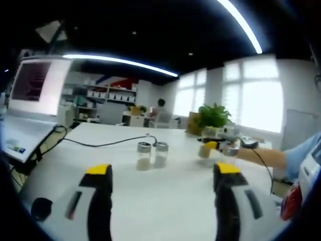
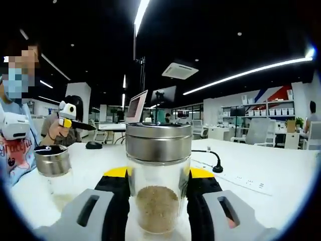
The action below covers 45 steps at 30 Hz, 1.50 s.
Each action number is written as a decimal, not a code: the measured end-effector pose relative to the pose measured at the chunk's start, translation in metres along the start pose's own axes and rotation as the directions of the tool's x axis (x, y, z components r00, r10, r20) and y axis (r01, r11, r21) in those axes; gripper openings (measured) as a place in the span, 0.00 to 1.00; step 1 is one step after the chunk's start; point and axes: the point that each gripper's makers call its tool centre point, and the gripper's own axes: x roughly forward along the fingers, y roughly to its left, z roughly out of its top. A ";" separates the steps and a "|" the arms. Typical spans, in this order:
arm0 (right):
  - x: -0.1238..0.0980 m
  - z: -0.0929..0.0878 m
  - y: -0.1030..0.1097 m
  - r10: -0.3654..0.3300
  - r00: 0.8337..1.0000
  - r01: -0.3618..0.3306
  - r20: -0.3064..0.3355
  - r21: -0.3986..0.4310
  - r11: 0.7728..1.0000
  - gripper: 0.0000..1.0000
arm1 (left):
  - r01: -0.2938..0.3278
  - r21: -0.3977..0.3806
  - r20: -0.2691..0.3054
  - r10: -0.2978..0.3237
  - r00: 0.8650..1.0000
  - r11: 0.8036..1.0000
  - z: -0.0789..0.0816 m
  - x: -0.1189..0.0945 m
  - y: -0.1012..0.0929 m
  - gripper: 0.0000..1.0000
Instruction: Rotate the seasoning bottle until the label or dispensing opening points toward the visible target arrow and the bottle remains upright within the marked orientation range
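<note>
In the right gripper view the seasoning bottle (image 2: 158,183) stands upright on the white table (image 2: 281,191), pinched between the right gripper (image 2: 158,188) jaws — brown powder fills its lower part under a metal cap. In the left gripper view the left gripper (image 1: 163,175) hangs spread wide, well apart from two jars (image 1: 152,154) mid-table.

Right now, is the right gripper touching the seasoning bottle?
Touching. In the right gripper view, the right gripper has both jaws pressed against the glass sides of the seasoning bottle.
</note>
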 end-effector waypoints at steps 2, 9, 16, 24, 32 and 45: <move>-0.019 0.005 0.004 -0.031 0.999 0.031 0.028 0.024 0.999 0.43 | 0.001 -0.003 -0.008 -0.001 1.000 1.000 -0.002 0.000 0.000 0.87; -0.070 0.013 0.027 -0.075 0.997 0.075 0.027 0.018 0.997 0.43 | 0.011 0.001 -0.012 -0.011 1.000 1.000 -0.003 0.000 -0.003 0.86; -0.103 0.014 0.049 -0.131 0.990 0.129 0.046 0.041 0.991 0.43 | 0.002 0.001 -0.020 -0.002 1.000 1.000 -0.007 0.002 0.001 0.86; -0.107 0.012 0.099 -0.088 0.996 0.088 0.020 -0.007 0.996 0.43 | 0.011 -0.005 -0.027 -0.011 1.000 1.000 -0.010 0.005 -0.003 0.85; -0.088 -0.006 0.130 -0.031 1.000 0.031 0.001 0.025 0.999 0.43 | 0.010 -0.007 -0.027 -0.010 1.000 1.000 -0.009 0.004 -0.002 0.85; -0.081 0.005 0.195 0.084 0.996 -0.085 0.026 0.055 0.995 0.43 | 0.011 -0.002 -0.026 -0.011 1.000 1.000 -0.007 0.001 -0.004 0.85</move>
